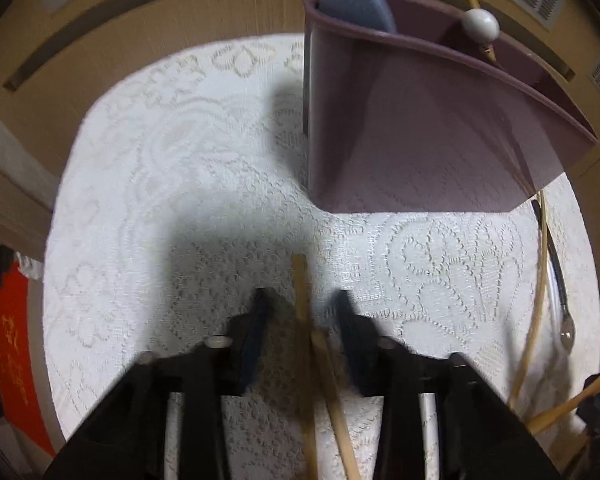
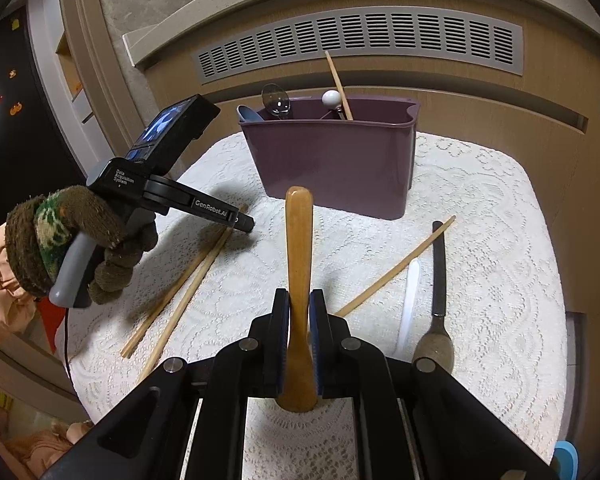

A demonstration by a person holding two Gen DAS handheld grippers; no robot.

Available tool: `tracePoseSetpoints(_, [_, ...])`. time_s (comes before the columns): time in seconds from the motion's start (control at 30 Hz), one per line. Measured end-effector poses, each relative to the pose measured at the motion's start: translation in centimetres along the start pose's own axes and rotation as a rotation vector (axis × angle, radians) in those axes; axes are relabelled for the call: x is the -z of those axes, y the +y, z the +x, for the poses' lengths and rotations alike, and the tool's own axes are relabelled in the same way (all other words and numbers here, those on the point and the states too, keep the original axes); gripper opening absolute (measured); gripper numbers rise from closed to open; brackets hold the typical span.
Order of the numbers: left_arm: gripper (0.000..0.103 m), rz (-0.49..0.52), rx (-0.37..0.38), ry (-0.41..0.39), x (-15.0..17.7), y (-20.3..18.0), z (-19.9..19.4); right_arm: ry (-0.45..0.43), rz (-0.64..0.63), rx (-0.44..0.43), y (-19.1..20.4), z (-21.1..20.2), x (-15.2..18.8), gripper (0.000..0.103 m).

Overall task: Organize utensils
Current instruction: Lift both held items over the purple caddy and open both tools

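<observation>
I read two printed markings, both in white on the black body of the left gripper (image 2: 244,222) as my right wrist camera sees it. "Data Acquisition System" stands in three short lines on the upper housing, near the gloved hand (image 2: 80,240). "GenRobot.AI" runs along the arm toward the fingertips. In my left wrist view, an orange-red panel (image 1: 10,344) at the left edge carries gold characters; I find them too blurred to read.
</observation>
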State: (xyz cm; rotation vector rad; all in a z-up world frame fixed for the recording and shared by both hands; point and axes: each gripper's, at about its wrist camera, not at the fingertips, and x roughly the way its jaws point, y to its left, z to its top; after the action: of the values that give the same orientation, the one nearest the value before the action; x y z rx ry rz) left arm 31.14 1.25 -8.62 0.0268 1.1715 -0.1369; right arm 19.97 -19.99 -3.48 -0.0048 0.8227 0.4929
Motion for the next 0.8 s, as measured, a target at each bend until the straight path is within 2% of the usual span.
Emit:
tracePoseSetpoints(0.03, [0.006,-0.005,0.022,-0.012,0.4,0.0,-0.3,0.001,0.0,0.002,0.0,0.1,0.0,0.01])
tracePoseSetpoints(0.17, [0.005,-0.045,0.055,-0.106,3.5,0.3,-2.4,-0.003,-0.005,0.017,0.0,-0.4,0.1,0.01])
tracePoseSetpoints(0.33, [0.005,-0.022,0.041,-0.375,8.3,-0.7,-9.2,-0.007,0.008,0.036,-0.6,-1.0,0.2,0.01])
tracePoseSetpoints(0.5, [0.006,-0.033,0.109,-0.521,8.8,0.0,-14.4,-0.028,0.021,0.038,-0.6,-2.0,0.0,0.01])
tracePoseSetpoints(0.63, [0.006,-0.022,0.141,-0.669,8.6,-0.6,-20.0,-0.085,0.02,0.034,-0.3,-4.3,-1.0,0.01])
tracePoseSetpoints(0.77, [0.006,0.0,0.187,-0.839,5.4,-0.9,-26.8,-0.177,-0.022,0.038,0.3,-7.8,-4.2,0.01])
tracePoseSetpoints(0.8, [0.006,0.003,0.192,-0.866,4.4,-0.8,-27.7,-0.215,-0.04,0.044,0.5,-9.2,-5.9,0.01])
